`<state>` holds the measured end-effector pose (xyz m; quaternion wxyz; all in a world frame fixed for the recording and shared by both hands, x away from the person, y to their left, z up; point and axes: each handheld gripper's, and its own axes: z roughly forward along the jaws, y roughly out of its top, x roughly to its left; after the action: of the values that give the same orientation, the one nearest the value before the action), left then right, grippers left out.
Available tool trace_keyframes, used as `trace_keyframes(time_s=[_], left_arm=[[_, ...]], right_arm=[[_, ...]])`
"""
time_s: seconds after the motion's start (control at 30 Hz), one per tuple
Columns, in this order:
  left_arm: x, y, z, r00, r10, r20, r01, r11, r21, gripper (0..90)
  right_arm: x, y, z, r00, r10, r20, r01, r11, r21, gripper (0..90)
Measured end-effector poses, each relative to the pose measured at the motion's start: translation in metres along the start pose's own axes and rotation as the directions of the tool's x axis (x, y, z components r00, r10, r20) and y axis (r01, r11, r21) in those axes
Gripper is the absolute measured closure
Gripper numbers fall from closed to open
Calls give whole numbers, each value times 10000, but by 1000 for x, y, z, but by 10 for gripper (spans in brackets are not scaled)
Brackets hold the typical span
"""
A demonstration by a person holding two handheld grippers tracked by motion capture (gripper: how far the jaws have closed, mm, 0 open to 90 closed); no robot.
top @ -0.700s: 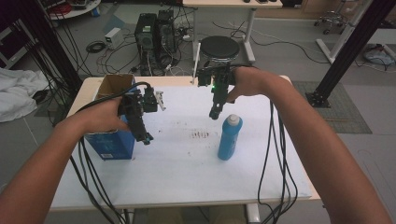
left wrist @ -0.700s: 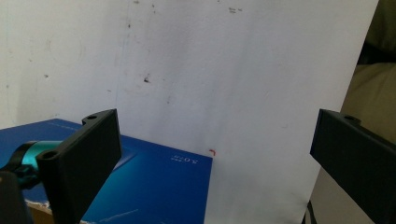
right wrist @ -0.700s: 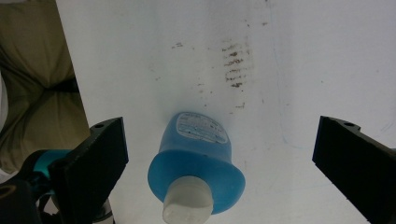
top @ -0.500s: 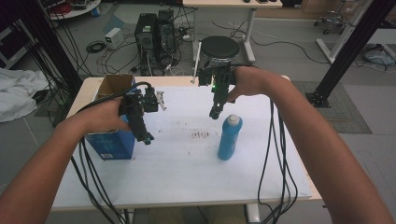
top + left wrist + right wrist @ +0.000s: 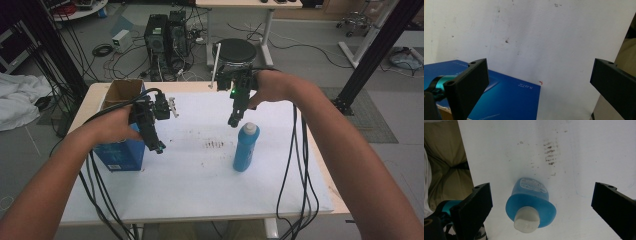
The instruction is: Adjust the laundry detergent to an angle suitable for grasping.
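A blue bottle point(image 5: 246, 148) with a white cap point(image 5: 249, 128) stands upright on the white table point(image 5: 200, 190), right of centre. My right gripper point(image 5: 233, 121) hangs just above and behind it, pointing down, jaws wide apart. In the right gripper view the bottle point(image 5: 531, 203) sits below and between the open jaws of that gripper point(image 5: 541, 195), untouched. A blue box point(image 5: 120, 152) with an open cardboard top stands at the table's left. My left gripper point(image 5: 159, 148) hovers by the box's right side, open and holding nothing. The left gripper view has the box point(image 5: 506, 100) at lower left under my left gripper point(image 5: 540, 75).
Brown smudges point(image 5: 215, 145) mark the table's middle. Cables point(image 5: 295, 170) trail from both grippers over the front edge. Beyond the far edge stand computer towers point(image 5: 165, 37) and a round black stool point(image 5: 237, 50) on a floor strewn with wires.
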<state>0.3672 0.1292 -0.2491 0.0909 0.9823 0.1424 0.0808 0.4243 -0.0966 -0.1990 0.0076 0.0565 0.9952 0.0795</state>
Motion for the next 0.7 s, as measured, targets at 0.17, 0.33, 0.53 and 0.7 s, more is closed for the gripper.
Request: trace_keyframes(time_s=[0.17, 0.33, 0.53, 0.7], left_arm=[[1, 0, 1, 10000, -46, -5, 46, 10000, 37, 21], [0, 1, 4, 10000, 5, -45, -5, 10000, 68, 21], [1, 4, 5, 9999, 1, -145, 0, 10000, 71, 21], [0, 8, 12, 9999, 38, -146, -37, 10000, 28, 21]], right_arm=[[1, -10, -6, 10000, 42, 29, -41, 10000, -60, 23], [3, -29, -9, 9998, 87, 164, -88, 9999, 90, 23], [2, -58, -14, 9989, 422, 208, -426, 9989, 180, 23], [2, -77, -15, 9970, 755, 186, -757, 9970, 146, 23]])
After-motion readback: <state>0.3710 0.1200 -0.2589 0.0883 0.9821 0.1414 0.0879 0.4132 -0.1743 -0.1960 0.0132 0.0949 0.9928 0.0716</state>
